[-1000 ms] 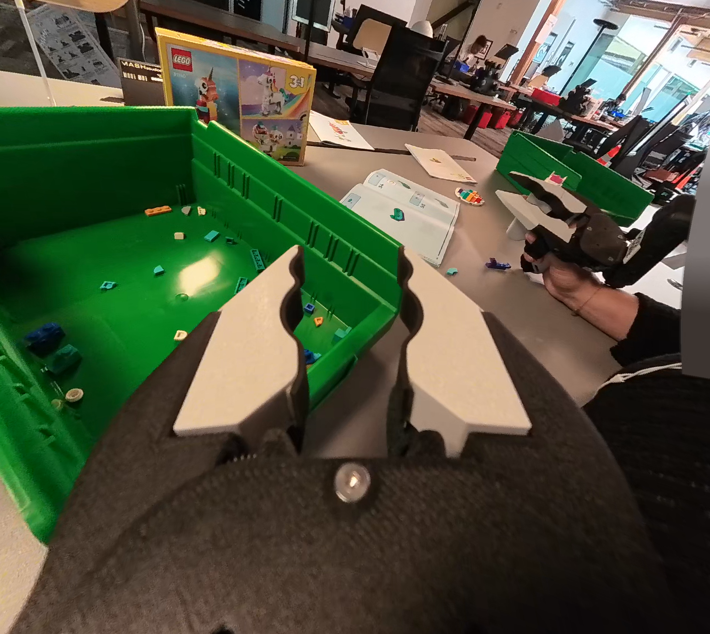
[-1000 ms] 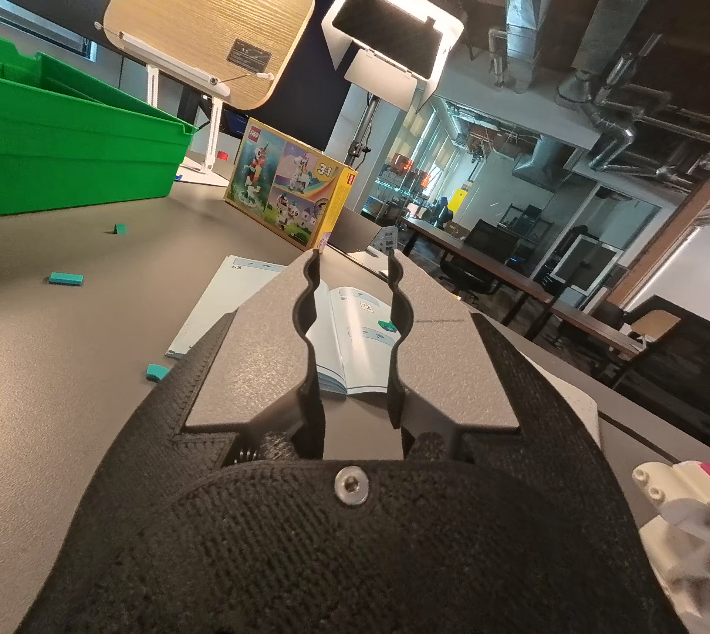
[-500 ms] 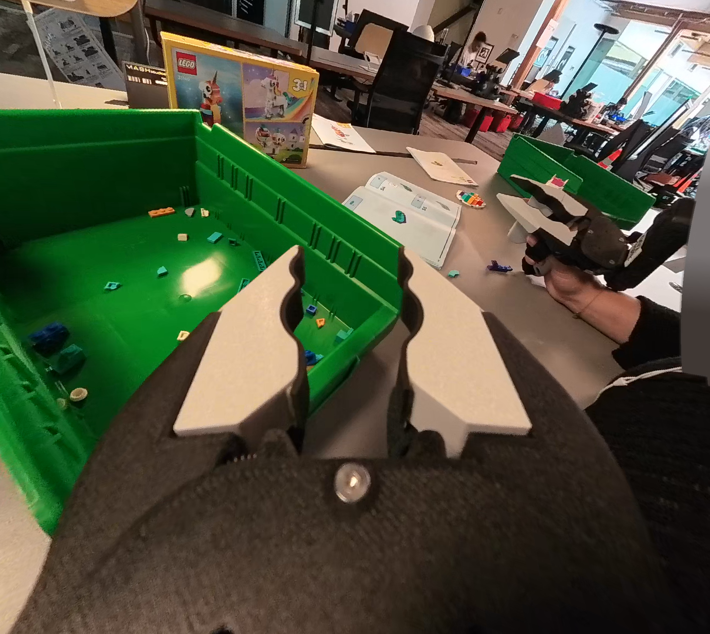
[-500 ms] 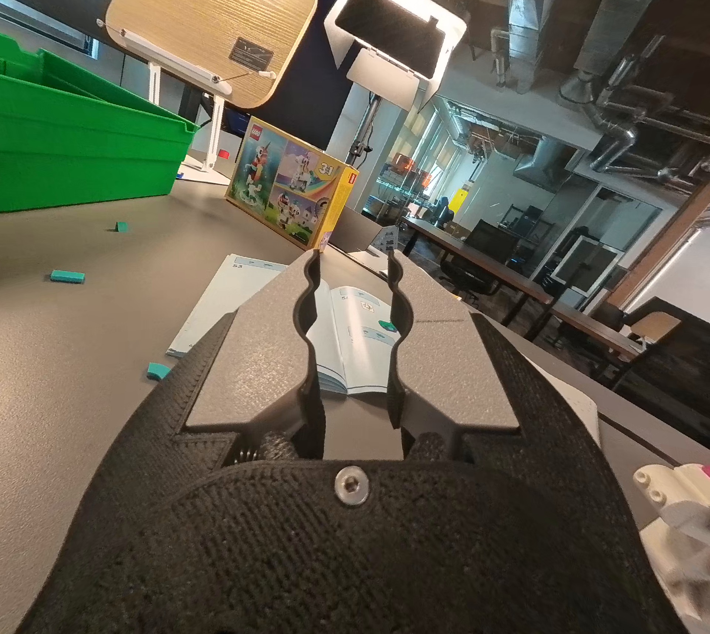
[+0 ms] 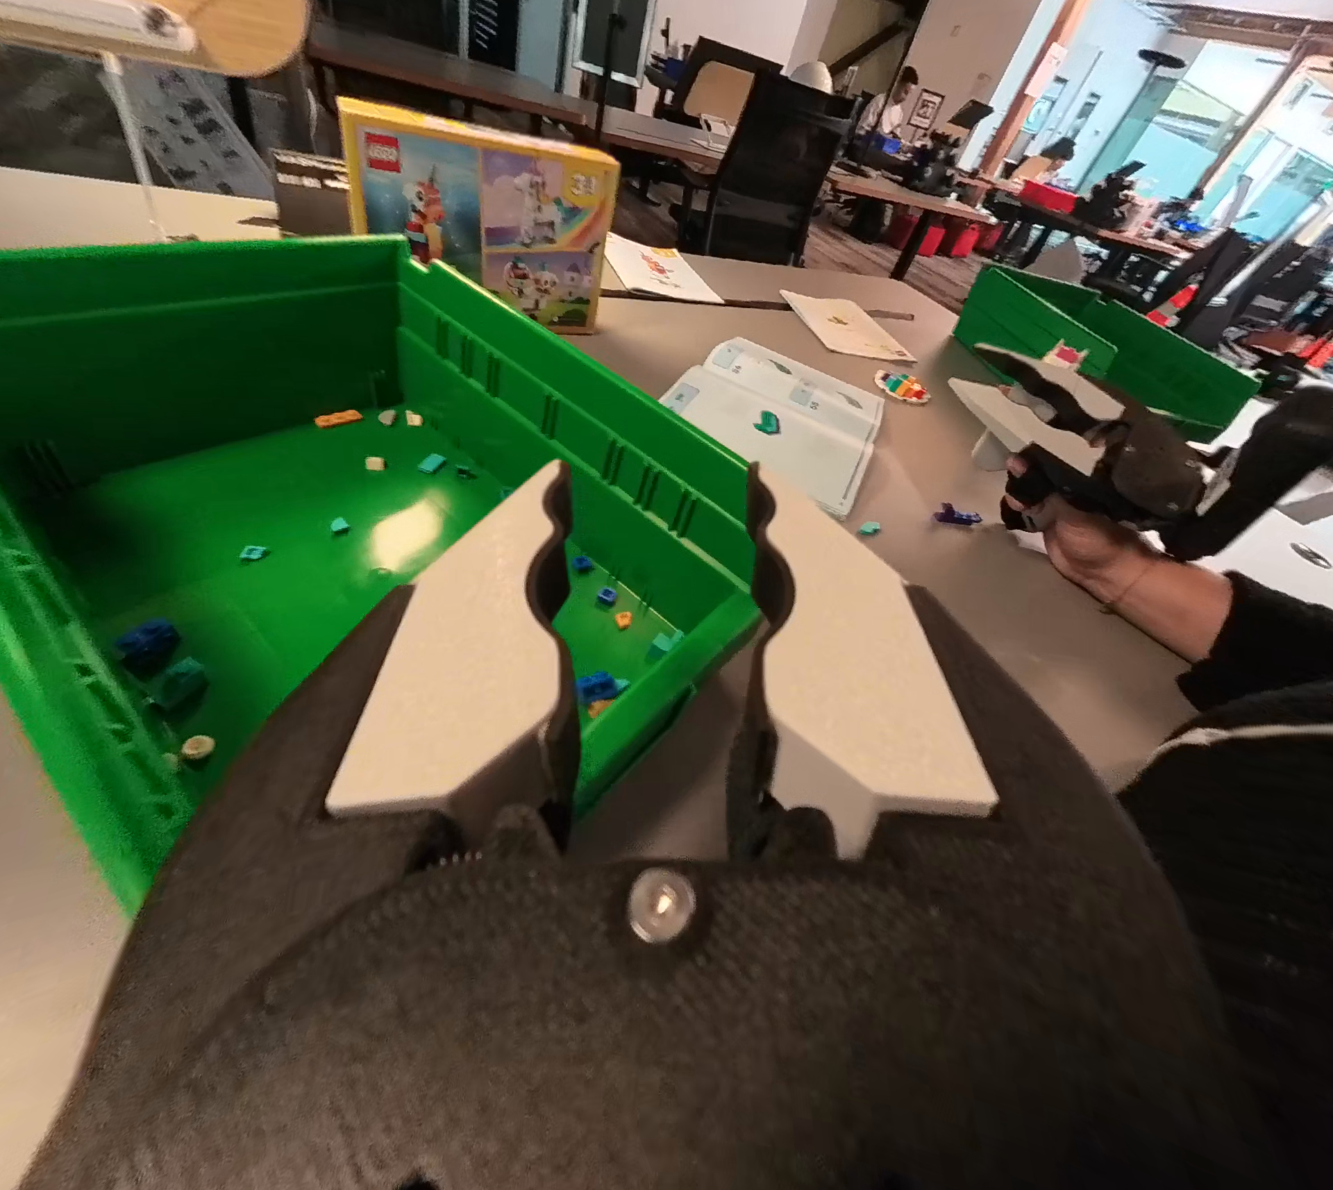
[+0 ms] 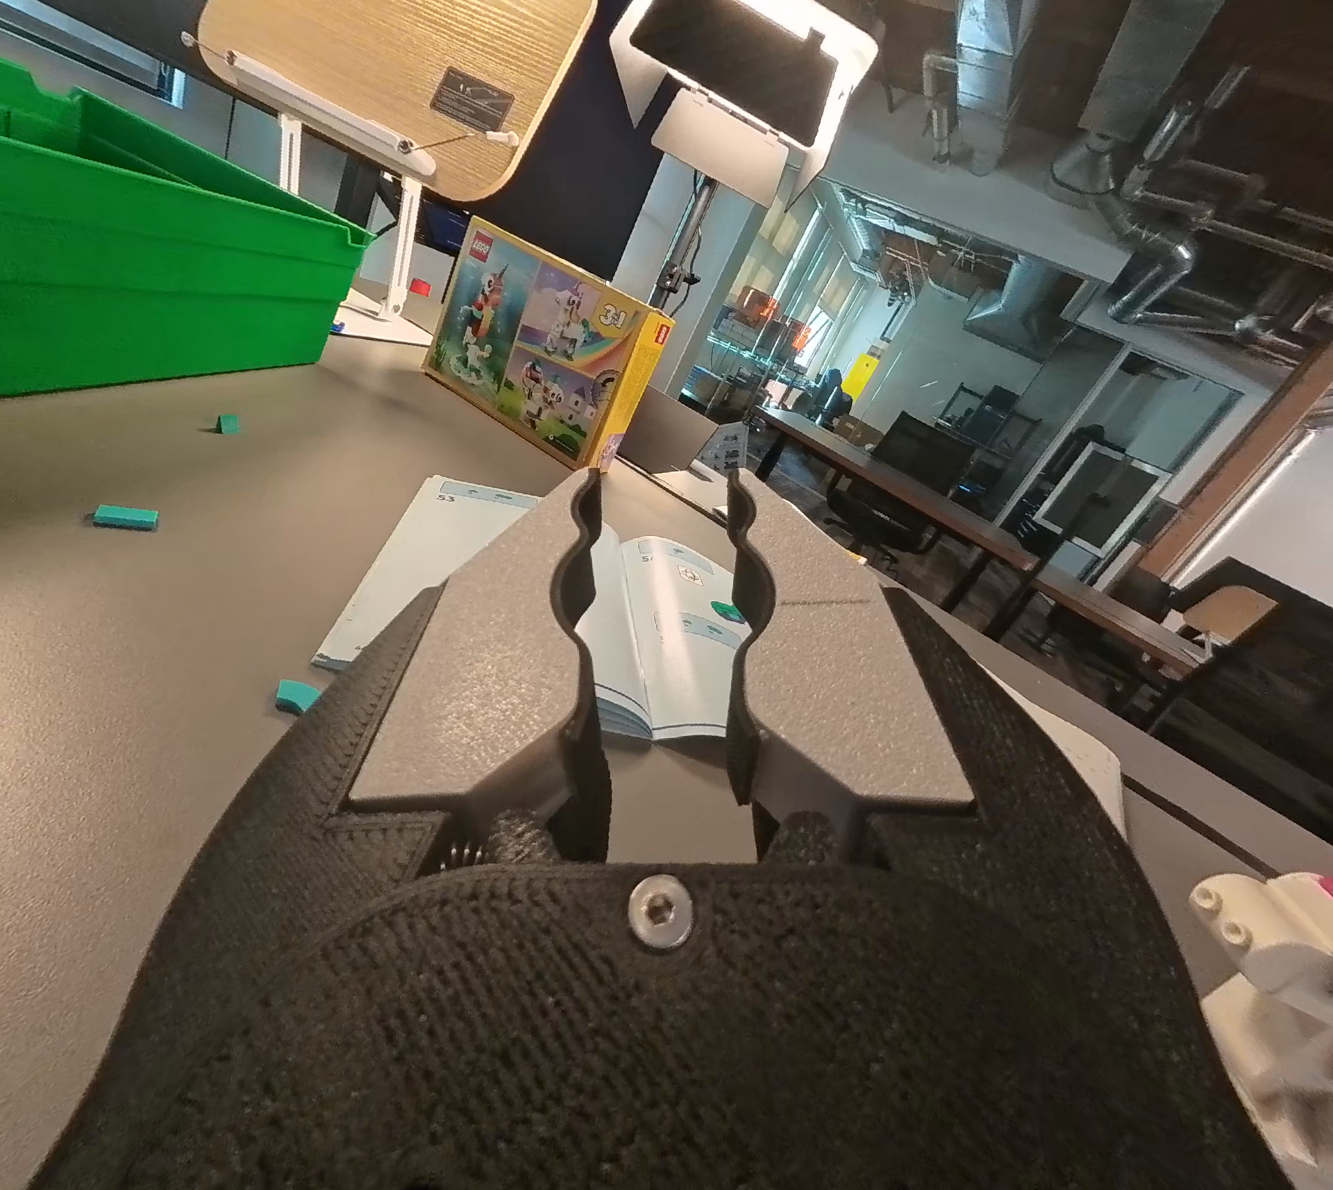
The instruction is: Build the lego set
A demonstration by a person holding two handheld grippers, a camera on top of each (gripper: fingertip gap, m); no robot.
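Observation:
My left gripper (image 5: pixel 653 477) is open and empty, held above the near right corner of a green bin (image 5: pixel 649 441). The bin holds several small loose bricks in teal, blue, orange and tan, such as a blue one (image 5: pixel 595 686). My right gripper (image 6: pixel 662 481) is open and empty, low over the grey table and pointed at the open instruction booklet (image 6: pixel 649 643). It also shows in the left wrist view (image 5: pixel 1039 391), held in a hand at the right. A white and pink built part (image 6: pixel 1255 939) sits at the lower right of the right wrist view.
The yellow set box (image 5: pixel 480 210) stands behind the bin. Loose teal pieces (image 6: pixel 124 515) and a purple piece (image 5: pixel 956 515) lie on the table (image 5: pixel 974 614). A small multicoloured build (image 5: pixel 902 387) and a second green bin (image 5: pixel 1103 347) are at the far right. A wooden stand (image 6: pixel 397 16) rises behind. The grippers' ends are close to 35 cm from one another.
My left gripper has shifted slightly, so the bin and box sit a little further right and lower in its view. The right gripper has barely moved.

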